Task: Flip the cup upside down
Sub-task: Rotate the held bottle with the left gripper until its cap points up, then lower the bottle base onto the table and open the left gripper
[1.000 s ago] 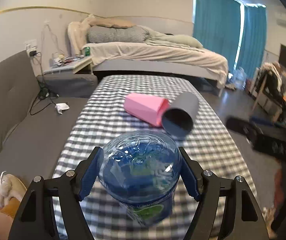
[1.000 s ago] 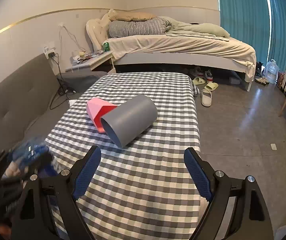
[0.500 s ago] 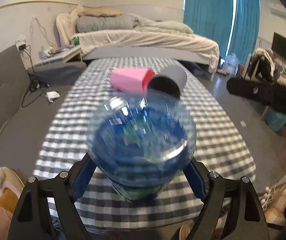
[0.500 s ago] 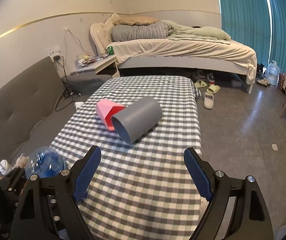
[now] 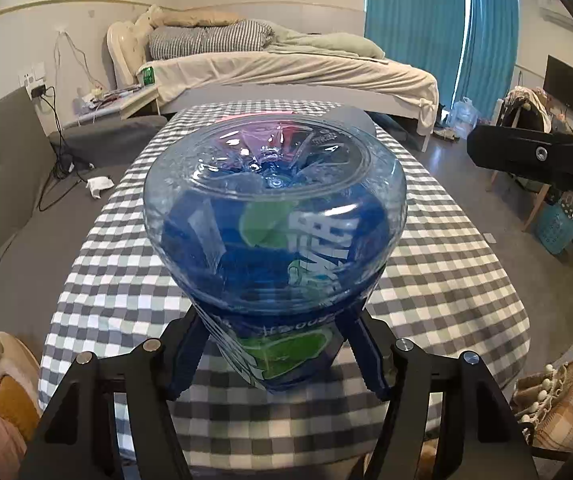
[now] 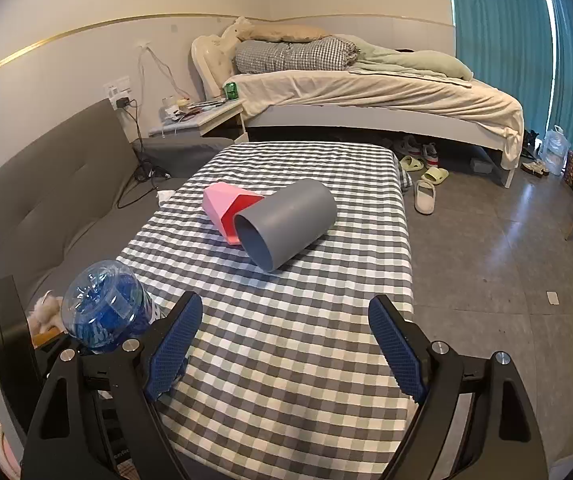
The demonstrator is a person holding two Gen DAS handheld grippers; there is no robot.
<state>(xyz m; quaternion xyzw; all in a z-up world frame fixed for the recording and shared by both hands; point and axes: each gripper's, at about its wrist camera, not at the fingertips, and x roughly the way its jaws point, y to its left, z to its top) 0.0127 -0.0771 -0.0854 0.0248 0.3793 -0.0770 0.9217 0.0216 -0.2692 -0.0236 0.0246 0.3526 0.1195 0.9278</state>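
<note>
— What could we not make out from the left wrist view?
— The blue bottle (image 5: 274, 236) filled the middle, so we saw only slivers of the pink cup (image 5: 260, 115) and the grey cup (image 5: 348, 117) behind it. The bottle's neck end was hidden below, between the fingers (image 5: 188, 354).
— And from the right wrist?
— The bottle's lower part sat behind our left gripper (image 6: 86, 344), and we could not read its label. Items on the bedside stand (image 6: 202, 114) were too small to tell.
</note>
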